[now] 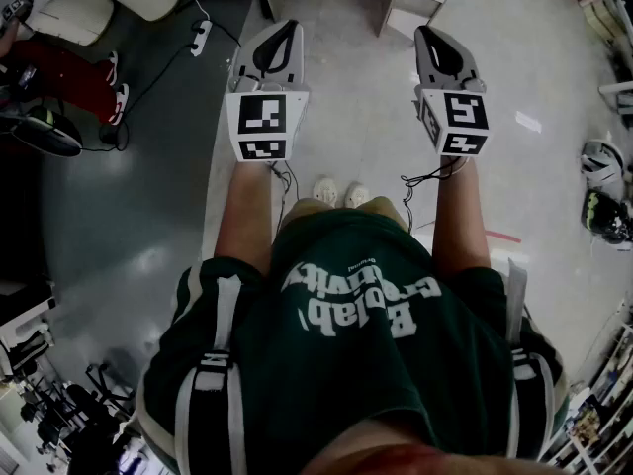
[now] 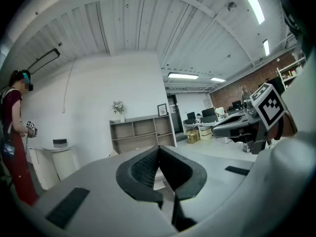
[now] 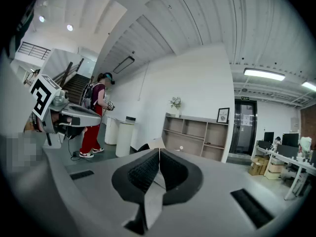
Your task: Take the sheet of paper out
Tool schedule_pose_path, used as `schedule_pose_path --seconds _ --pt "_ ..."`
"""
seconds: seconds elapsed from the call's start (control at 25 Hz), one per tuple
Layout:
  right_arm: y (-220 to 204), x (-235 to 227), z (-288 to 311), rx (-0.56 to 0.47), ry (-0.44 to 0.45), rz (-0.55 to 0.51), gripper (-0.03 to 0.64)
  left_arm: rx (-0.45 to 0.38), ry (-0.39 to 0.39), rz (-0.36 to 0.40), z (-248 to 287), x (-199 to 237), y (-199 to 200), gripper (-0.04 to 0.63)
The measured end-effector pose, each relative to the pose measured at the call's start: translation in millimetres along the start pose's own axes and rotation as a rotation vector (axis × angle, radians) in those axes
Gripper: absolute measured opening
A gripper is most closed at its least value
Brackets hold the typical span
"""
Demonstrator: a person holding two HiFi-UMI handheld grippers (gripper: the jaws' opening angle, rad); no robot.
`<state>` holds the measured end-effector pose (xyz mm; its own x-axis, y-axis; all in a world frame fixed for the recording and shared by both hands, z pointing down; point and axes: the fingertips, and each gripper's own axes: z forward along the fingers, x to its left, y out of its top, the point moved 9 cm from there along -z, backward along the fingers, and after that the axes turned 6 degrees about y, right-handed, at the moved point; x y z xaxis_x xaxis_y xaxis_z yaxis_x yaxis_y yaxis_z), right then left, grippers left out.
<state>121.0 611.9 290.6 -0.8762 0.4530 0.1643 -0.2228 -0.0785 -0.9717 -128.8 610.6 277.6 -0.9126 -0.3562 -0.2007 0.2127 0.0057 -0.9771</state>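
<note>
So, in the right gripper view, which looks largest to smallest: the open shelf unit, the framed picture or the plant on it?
1. open shelf unit, clearly the largest.
2 and 3. framed picture and plant: they look about equal in size, so I cannot rank them.

The left gripper [image 1: 282, 38] and the right gripper [image 1: 432, 43] are side by side. Ahead, a shelf unit [image 3: 197, 135] stands against the wall [image 3: 163, 88], with a plant [image 3: 175, 102] and a picture frame [image 3: 223, 115] on top. A person [image 3: 96, 115] stands to its left.
</note>
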Motion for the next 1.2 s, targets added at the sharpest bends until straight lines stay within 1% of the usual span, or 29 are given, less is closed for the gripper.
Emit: schedule_pose_path --seconds 0.16,0.36,0.56,0.72,0.92,1.04,1.2 --pt "10.1 11.5 6.1 0.003 -0.006 -0.002 0.035 -0.003 -0.002 -0.004 -4.2 16.7 4.7 0.018" --pt "11.0 35.8 22.1 -0.002 0.016 -0.026 0.037 -0.015 -0.014 -0.006 -6.5 39.2 -4.7 0.018" --pt "16.5 54.1 26.8 -0.024 0.007 -0.023 0.037 -0.031 -0.021 -0.008 -15.3 55.0 -6.3 0.018" --pt "19.2 63.7 27.6 -0.032 0.018 -0.036 0.037 -0.039 -0.025 -0.014 -18.6 62.2 -7.3 0.018" --pt "15.6 56.8 32.1 -0.031 0.016 -0.04 0.037 -0.043 -0.036 -0.009 -6.7 60.6 -8.8 0.018" --pt "16.0 48.5 36.2 -0.047 0.015 -0.038 0.037 -0.044 -0.039 -0.008 2.0 58.4 -5.4 0.018" --pt "14.6 28.5 55.9 -0.053 0.025 -0.032 0.037 -0.044 -0.031 -0.001 27.8 58.3 -3.9 0.018"
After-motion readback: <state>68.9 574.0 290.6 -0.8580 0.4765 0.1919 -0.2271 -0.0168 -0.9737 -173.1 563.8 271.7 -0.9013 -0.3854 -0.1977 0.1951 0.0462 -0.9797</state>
